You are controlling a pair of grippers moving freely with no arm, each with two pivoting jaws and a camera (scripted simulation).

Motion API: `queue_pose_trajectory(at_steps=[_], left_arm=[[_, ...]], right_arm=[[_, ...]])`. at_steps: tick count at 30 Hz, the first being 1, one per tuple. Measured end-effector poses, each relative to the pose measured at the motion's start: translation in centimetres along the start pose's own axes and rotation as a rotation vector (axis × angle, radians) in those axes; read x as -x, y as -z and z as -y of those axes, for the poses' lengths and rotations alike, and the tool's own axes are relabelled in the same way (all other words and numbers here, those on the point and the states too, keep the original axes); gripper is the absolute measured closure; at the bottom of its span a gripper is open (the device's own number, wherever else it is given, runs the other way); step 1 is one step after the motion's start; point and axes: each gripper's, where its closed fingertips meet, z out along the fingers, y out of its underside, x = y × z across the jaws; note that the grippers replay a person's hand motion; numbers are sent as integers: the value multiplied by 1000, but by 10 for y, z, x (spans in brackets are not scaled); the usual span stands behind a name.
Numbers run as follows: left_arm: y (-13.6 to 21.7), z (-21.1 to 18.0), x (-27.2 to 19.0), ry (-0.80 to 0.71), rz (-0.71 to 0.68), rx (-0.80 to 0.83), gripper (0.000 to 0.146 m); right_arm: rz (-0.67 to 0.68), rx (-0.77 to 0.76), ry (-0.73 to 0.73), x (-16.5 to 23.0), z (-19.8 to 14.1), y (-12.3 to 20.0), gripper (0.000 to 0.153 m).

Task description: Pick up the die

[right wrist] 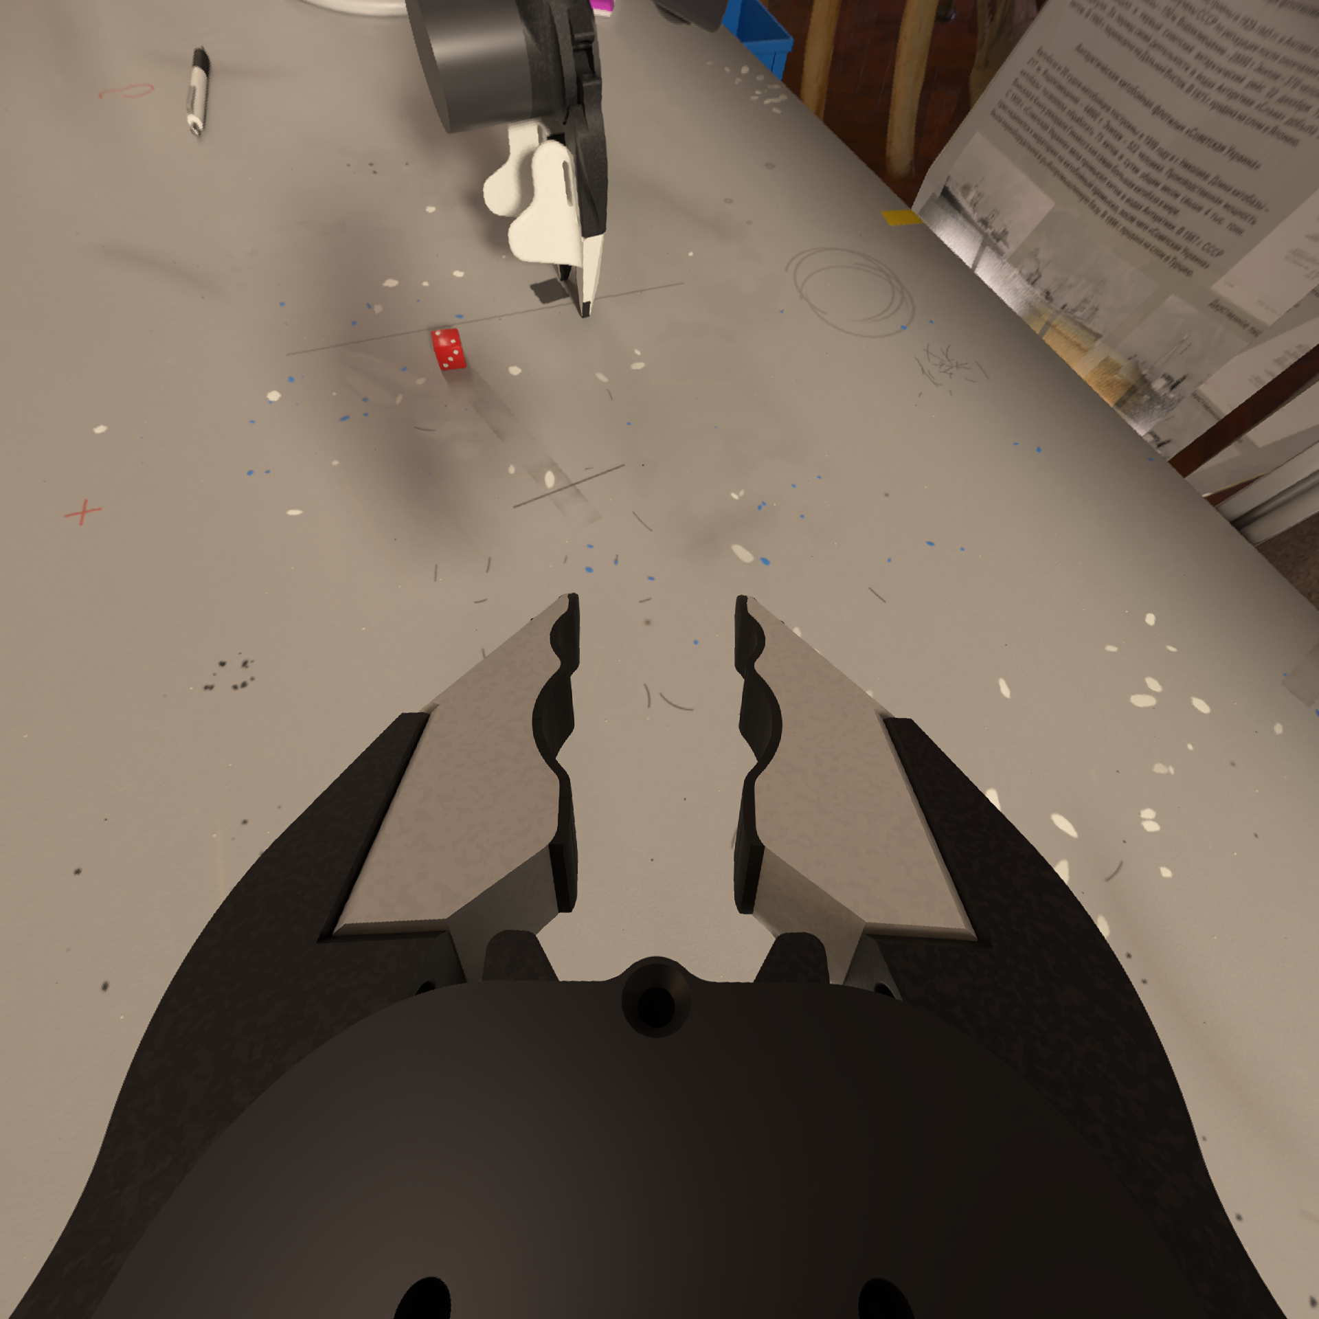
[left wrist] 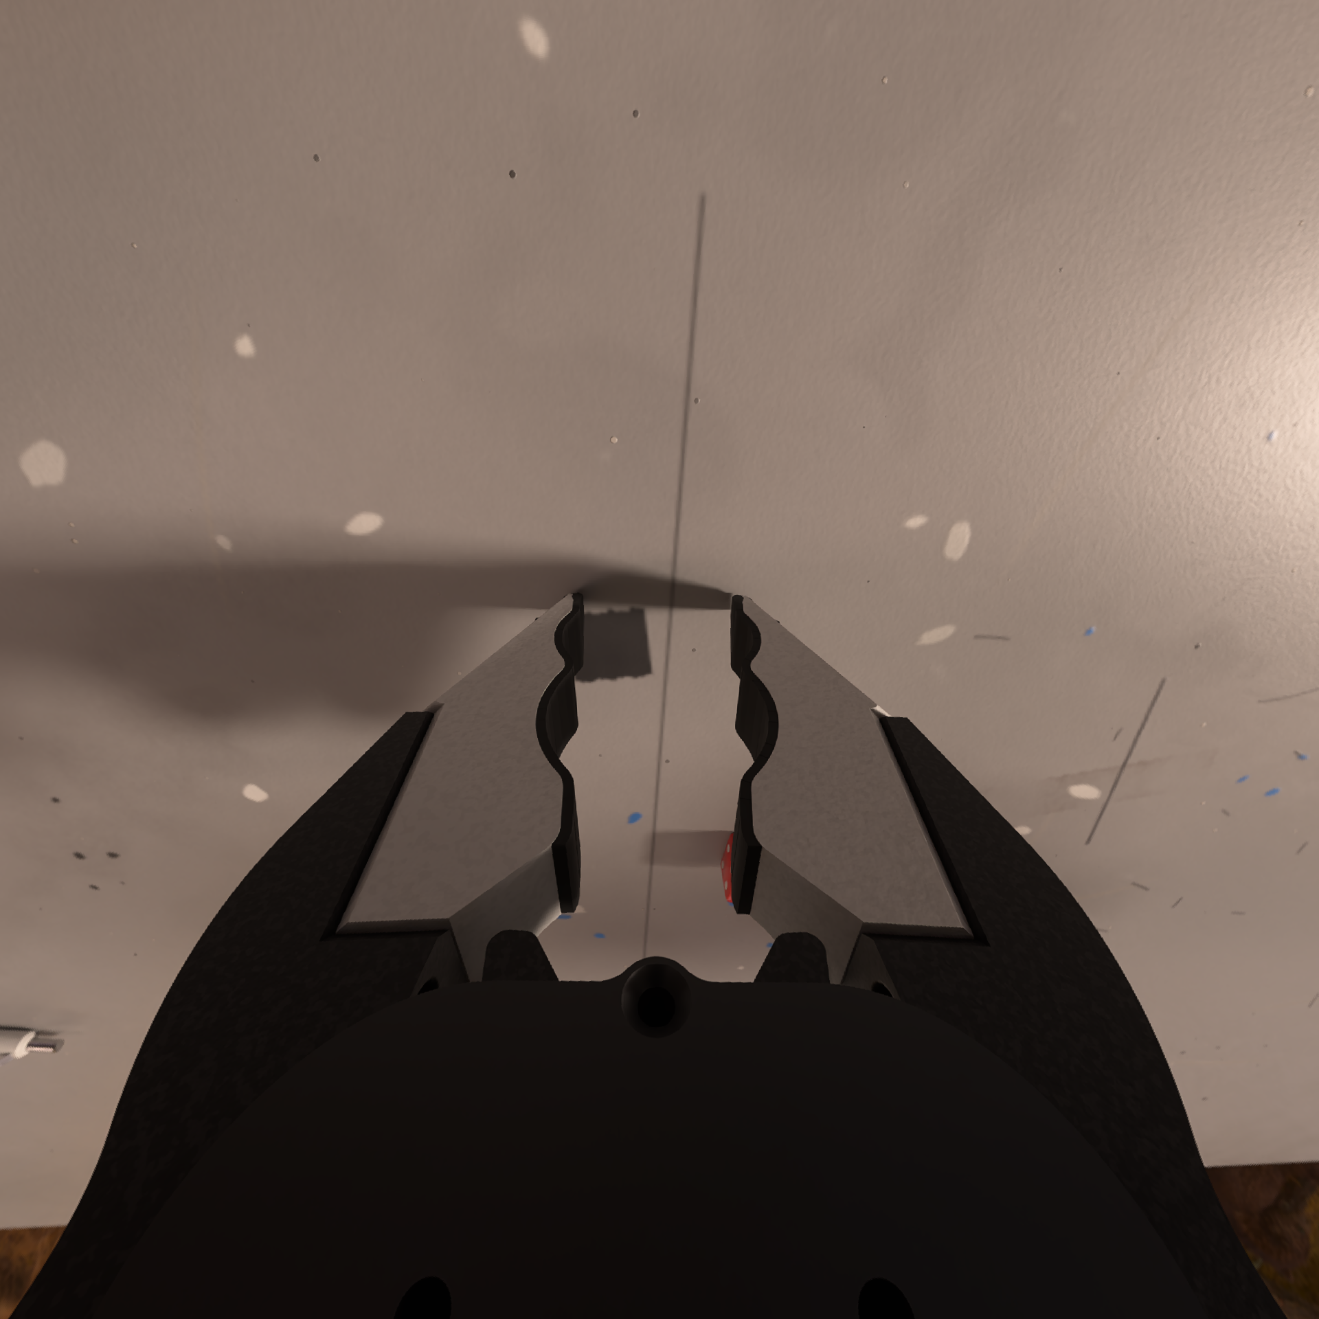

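The die point(right wrist: 448, 349) is small and red with white pips. It lies on the grey speckled table point(right wrist: 214, 571), far ahead of my right gripper point(right wrist: 657, 603), which is open and empty above the table. My left gripper point(left wrist: 657, 603) is open and empty, its tips close to the table. In its own view only a red sliver of the die point(left wrist: 726, 872) shows, low down behind the base of the right finger. In the right wrist view the left gripper point(right wrist: 582, 303) points down at the table, right of and beyond the die, apart from it.
A black and white marker point(right wrist: 198, 89) lies far left on the table. The table's right edge point(right wrist: 999, 342) runs diagonally, with printed sheets point(right wrist: 1113, 214) and a blue box point(right wrist: 760, 32) beyond it. A pen end point(left wrist: 28, 1043) shows at the left edge of the left wrist view.
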Motion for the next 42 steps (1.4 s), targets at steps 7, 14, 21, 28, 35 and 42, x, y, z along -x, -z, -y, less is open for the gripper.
queue_pose_trajectory(at_steps=[7, 14, 21, 28, 35, 42], left_arm=[[1, -5, 4, -71, -27, -7, 107], [2, -11, 0, -66, -70, -25, 105], [8, -26, -2, -52, -152, -26, 73], [38, -36, 4, -28, -233, -140, 68], [45, -89, -18, -74, -317, -132, 75], [16, -108, -29, -128, -231, -19, 98]], right_arm=[[0, -36, -16, -4, 5, 8, 109], [-1, -38, -26, -7, 3, 9, 110], [3, -26, -24, -7, 1, 5, 110], [1, -9, -20, -8, -3, 1, 110], [-4, -15, -26, -10, -2, 2, 110], [-10, -4, -23, -10, -4, 2, 110]])
